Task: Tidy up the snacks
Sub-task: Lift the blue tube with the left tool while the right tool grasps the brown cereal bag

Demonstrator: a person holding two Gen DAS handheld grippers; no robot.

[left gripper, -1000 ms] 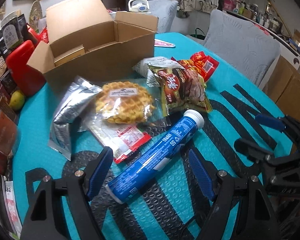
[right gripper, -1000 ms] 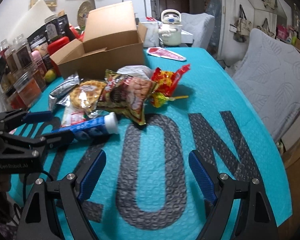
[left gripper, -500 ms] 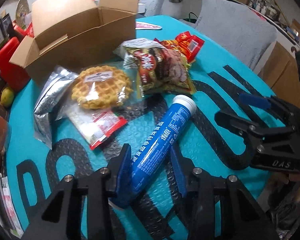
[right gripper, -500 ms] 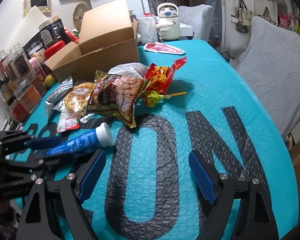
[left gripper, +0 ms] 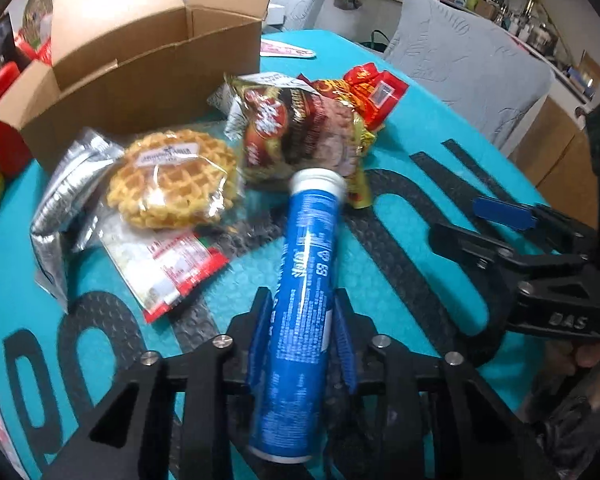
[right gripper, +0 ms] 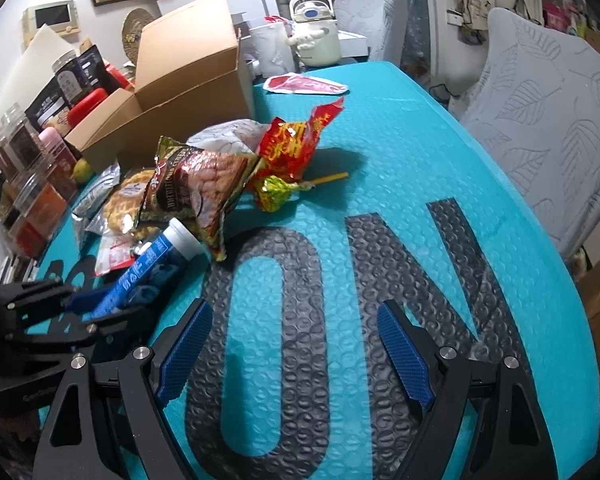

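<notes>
Two handheld grippers work over a table covered in a teal bubble mat (right gripper: 400, 132) with large black letters. The left gripper (left gripper: 302, 332) has just been closing and its blue pads now clamp a blue tablet tube (left gripper: 304, 280) near its lower end. The tube runs forward out of the jaws, its white cap (left gripper: 319, 182) pointing away towards the snack pile.

Just beyond the cap lies a dark brown snack bag (left gripper: 300, 140), with a red and gold candy wrapper (left gripper: 374, 88) behind it. To the left of the jaws sit a wrapped waffle (left gripper: 172, 176), a small red and white sachet (left gripper: 172, 268) and a silver foil pouch (left gripper: 68, 196). Further ahead stands an open cardboard box (left gripper: 140, 60), the likely place for the snacks.

The right gripper (right gripper: 296, 354) hangs with its jaws wide and nothing between them, above bare mat. In its view a lollipop (right gripper: 278, 192) lies ahead, beside the candy wrapper.

Risks, as a judgement: the tube is smooth, round and held close to one end, so it may pivot or slip between the pads when lifted. Its long free end could sweep the snack bag or the waffle if swung towards the box. The two grippers are near each other and could collide.
</notes>
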